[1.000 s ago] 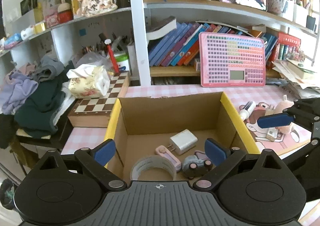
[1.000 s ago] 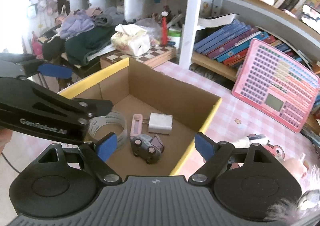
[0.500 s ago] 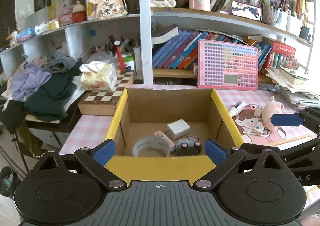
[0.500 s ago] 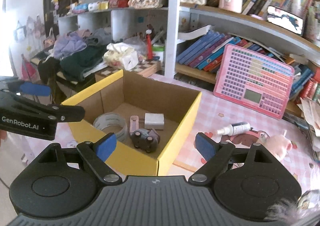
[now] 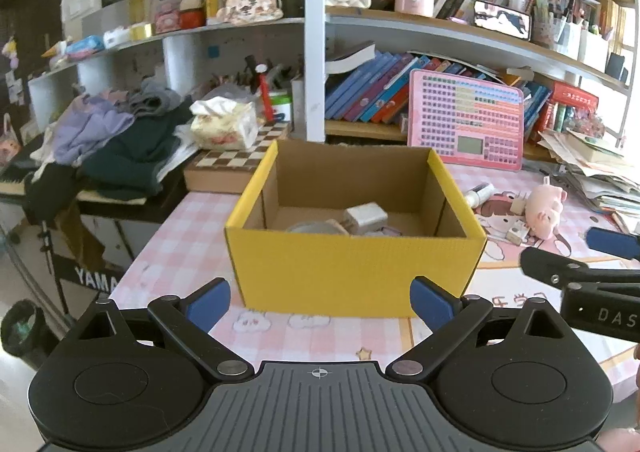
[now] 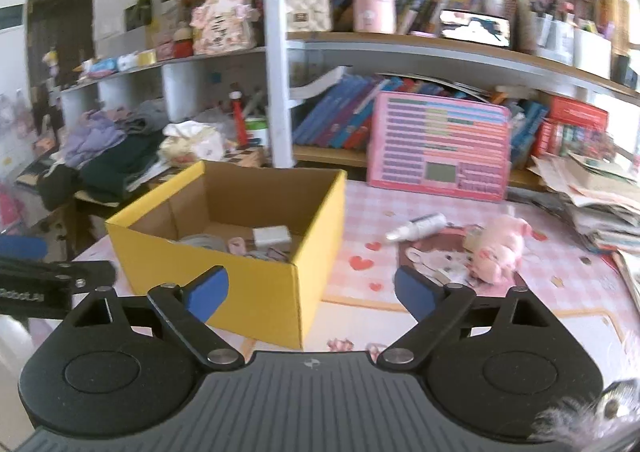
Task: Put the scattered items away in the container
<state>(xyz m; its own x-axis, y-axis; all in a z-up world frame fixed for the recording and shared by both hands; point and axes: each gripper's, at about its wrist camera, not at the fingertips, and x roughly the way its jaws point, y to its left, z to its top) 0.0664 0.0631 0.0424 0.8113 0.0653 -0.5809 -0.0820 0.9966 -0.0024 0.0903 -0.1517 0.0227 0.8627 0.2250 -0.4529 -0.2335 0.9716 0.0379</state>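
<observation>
Probably the pink plush pig (image 6: pixel 498 252) will be light and squashy, best pinched across its fat middle (not by a thin limb), while the stiff, likely slick white spray bottle (image 6: pixel 416 225) wants a grip across its barrel. Both lie on the pink checked surface (image 6: pixel 360 208) right of the yellow cardboard box (image 6: pixel 224 284), which already holds a white charger (image 6: pixel 271 236). The left gripper (image 5: pixel 320 302) has its jaws spread and empty; the right gripper (image 6: pixel 310 294) is opening its jaws on nothing.

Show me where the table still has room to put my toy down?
The pink checked tablecloth is bare left of the yellow cardboard box, and in front of it. The strip between the box and the pink keyboard toy is free too. Right of the box it's crowded: white spray bottle, pink plush pig, paper piles.
</observation>
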